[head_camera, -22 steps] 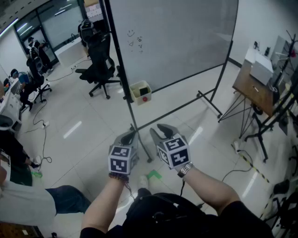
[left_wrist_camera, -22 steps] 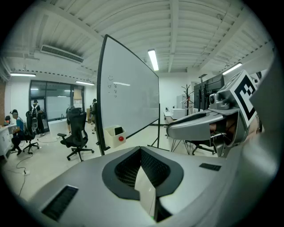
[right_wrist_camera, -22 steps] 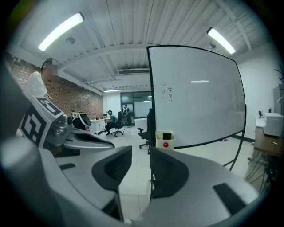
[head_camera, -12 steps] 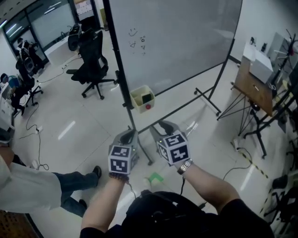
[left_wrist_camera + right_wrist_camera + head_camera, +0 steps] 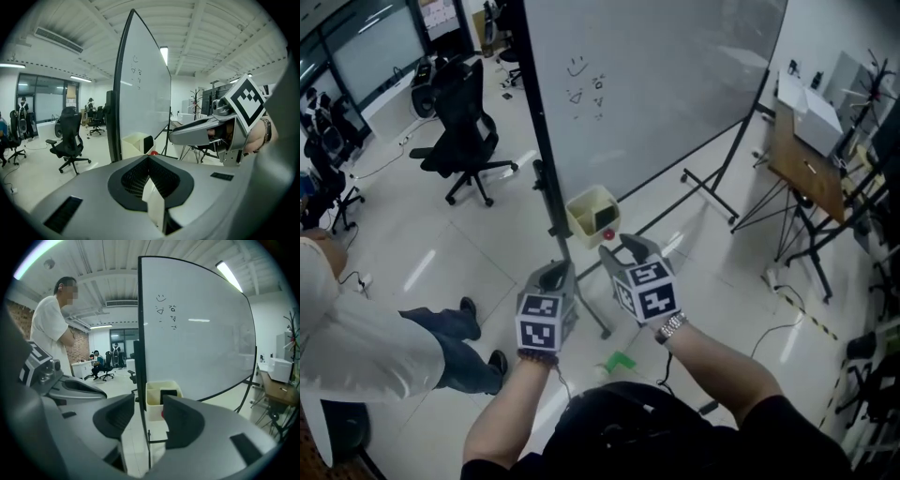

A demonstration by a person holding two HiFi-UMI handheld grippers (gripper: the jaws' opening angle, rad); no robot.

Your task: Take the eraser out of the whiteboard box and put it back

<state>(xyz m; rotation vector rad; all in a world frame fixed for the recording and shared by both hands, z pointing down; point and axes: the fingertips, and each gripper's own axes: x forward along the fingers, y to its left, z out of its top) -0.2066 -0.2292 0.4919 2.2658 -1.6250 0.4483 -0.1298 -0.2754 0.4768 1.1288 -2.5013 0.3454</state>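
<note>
The glossy white tile floor [image 5: 511, 234] bears the whiteboard [image 5: 656, 84] on its stand. A black office chair [image 5: 459, 131] stands near the whiteboard's edge, and a green scrap [image 5: 619, 361] lies by its foot.

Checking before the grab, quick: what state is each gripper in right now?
Left gripper: closed, holding nothing.
Right gripper: open, nothing between its jaws.

The whiteboard [image 5: 656, 84] face looks smooth and faintly glossy, framed in dark painted metal; the whiteboard box [image 5: 581, 223] is cream matt plastic; the eraser [image 5: 168, 393] inside looks black and matt; the floor [image 5: 412, 253] is pale, polished and reflective; the left gripper [image 5: 555, 274] and right gripper [image 5: 623, 251] have matt grey plastic shells, their fingers [image 5: 116, 413] faced with black ribbed pads; the wristwatch [image 5: 671, 327] band shines like metal; the counter [image 5: 806, 169] top looks like brown wood.
</note>
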